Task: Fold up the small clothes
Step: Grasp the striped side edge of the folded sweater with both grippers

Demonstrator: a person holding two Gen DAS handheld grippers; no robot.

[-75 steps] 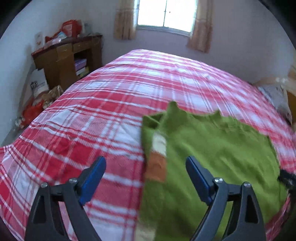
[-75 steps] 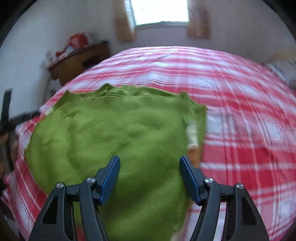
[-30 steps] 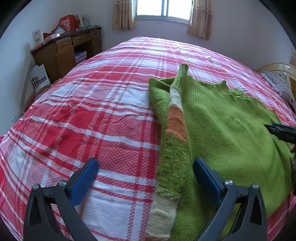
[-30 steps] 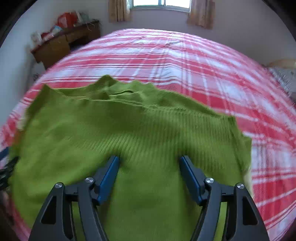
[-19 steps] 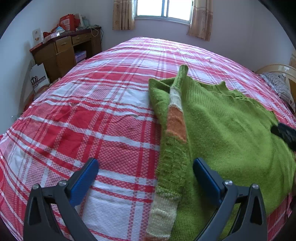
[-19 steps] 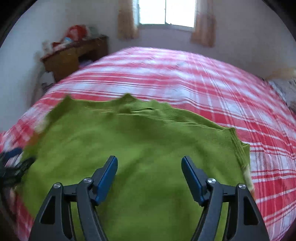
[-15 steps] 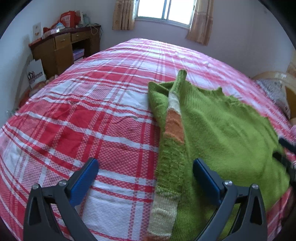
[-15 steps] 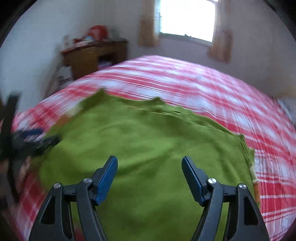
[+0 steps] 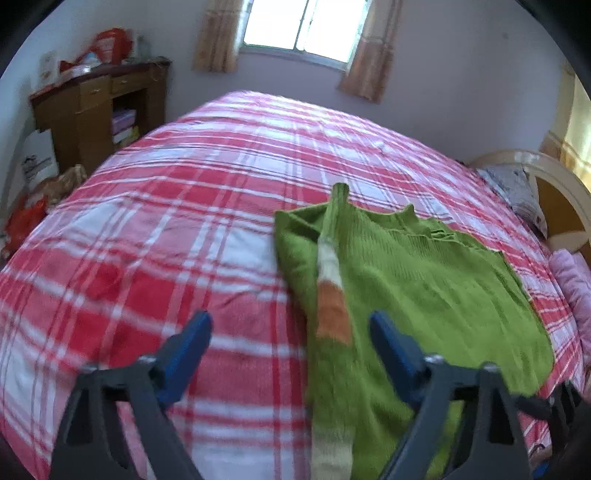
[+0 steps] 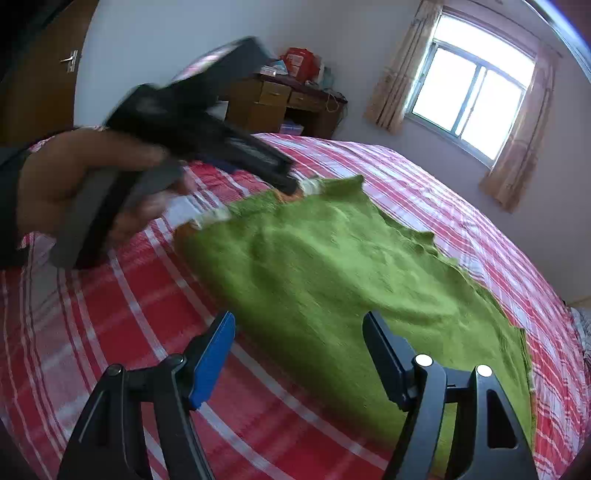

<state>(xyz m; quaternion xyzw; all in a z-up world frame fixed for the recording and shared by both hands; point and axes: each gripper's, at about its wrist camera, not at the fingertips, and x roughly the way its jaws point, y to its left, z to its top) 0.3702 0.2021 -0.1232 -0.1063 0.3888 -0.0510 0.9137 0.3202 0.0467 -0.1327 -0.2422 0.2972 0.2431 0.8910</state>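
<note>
Both pairs of tongs hang wide open and empty above a green knitted sweater (image 9: 436,280) spread on a red-and-white plaid bedspread (image 9: 166,236), a shift from a second ago, when each hovered low over the knit. The left gripper (image 9: 290,341) now sits higher and farther back, its blue pads straddling the folded-in sleeve (image 9: 330,295), a band of green, cream and orange lying lengthwise along the sweater's left edge. The right gripper (image 10: 299,354) has swung away from the middle of the garment toward the near edge of the bed, jaws spread, nothing between them; its left pad is over bare plaid, its right over the green hem.

The sweater lies flat near the bed's near edge, right of centre as the left wrist view shows it, neckline pointing toward the far side. In the right wrist view the person's left hand (image 10: 74,184) grips the other tool's handle beside the sleeve end, blurred with motion.

The retreat suggests one sleeve fold is finished and the hands are repositioning; the body remains unfolded, so the task looks roughly at an early-middle stage.

Beyond the bed stand a wooden desk (image 9: 92,110) piled with clutter at the left wall and a curtained window (image 9: 299,29); a curved headboard (image 9: 546,173) shows at the right.
</note>
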